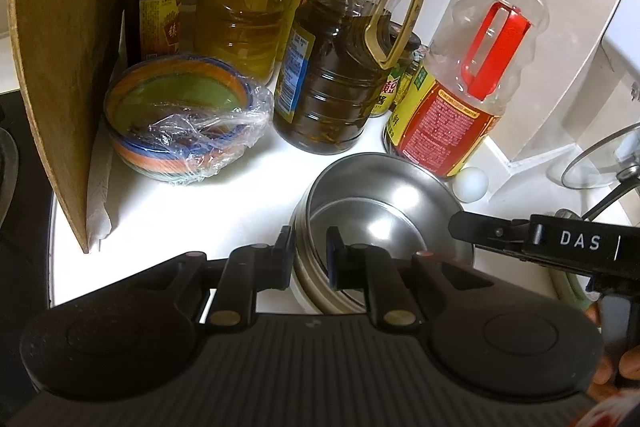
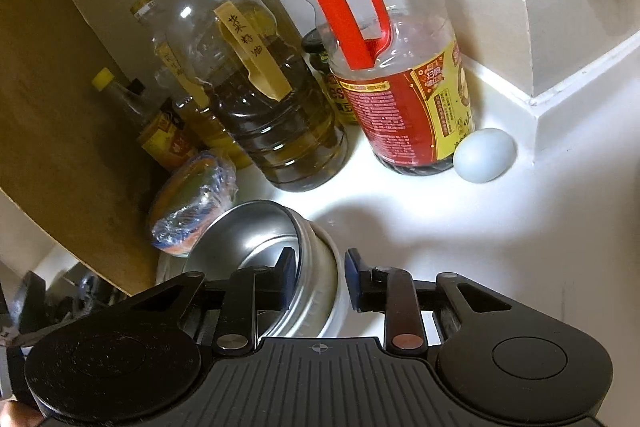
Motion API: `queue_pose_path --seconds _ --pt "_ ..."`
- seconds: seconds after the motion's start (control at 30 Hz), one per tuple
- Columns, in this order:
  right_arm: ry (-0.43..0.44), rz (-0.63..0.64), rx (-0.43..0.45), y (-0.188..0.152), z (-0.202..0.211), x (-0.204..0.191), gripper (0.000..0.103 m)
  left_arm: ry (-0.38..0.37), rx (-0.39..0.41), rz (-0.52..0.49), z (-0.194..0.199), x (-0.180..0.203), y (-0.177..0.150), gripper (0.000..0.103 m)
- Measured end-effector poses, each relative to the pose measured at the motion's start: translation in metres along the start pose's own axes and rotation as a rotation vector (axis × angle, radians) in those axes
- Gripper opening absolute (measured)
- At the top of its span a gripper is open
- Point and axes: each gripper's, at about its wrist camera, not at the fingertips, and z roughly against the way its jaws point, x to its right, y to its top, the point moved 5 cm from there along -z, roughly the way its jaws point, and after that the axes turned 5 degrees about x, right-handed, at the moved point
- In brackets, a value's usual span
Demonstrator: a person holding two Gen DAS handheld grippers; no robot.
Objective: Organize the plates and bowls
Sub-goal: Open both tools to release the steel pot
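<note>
You are at the stacking step: a steel bowl sits nested in the top of a short stack of bowls on the white counter, near you and just in front of the oil bottles. The top bowl lies tilted, not seated flat in the one below.

Your left gripper is closed on the near-left rim of the stack, one pad outside the wall and one inside. Your right gripper straddles the rim on the right side with its jaws apart: the left pad is inside the bowl, the right pad stands clear of the outer wall with white counter showing between them. From the left camera that gripper's finger reaches in over the right rim; whether its inner pad touches the metal I cannot quite tell through the glare.

So the bowl looks set down and let go on the right, yet held on the left. The next move calls for you to release the left grip and draw both tools up and back without dragging the rim, so the tilted bowl settles level. Mind the egg beside the red-handled bottle to the far right, and the wrapped coloured bowls to the far left.
</note>
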Motion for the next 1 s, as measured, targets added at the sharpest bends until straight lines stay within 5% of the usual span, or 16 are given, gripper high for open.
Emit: queue_pose_path --seconds 0.1,0.17,1.0 --pt "0.014 -0.011 -0.005 -0.003 -0.003 0.000 0.027 0.003 -0.001 -0.012 -0.002 0.001 -0.001 0.014" --pt "0.033 -0.017 -0.004 -0.005 -0.003 -0.001 0.017 0.003 0.000 -0.015 -0.003 0.001 -0.001 0.014" --pt "0.048 -0.027 -0.010 -0.006 -0.007 0.004 0.016 0.008 0.022 -0.025 0.001 0.001 0.001 0.015"
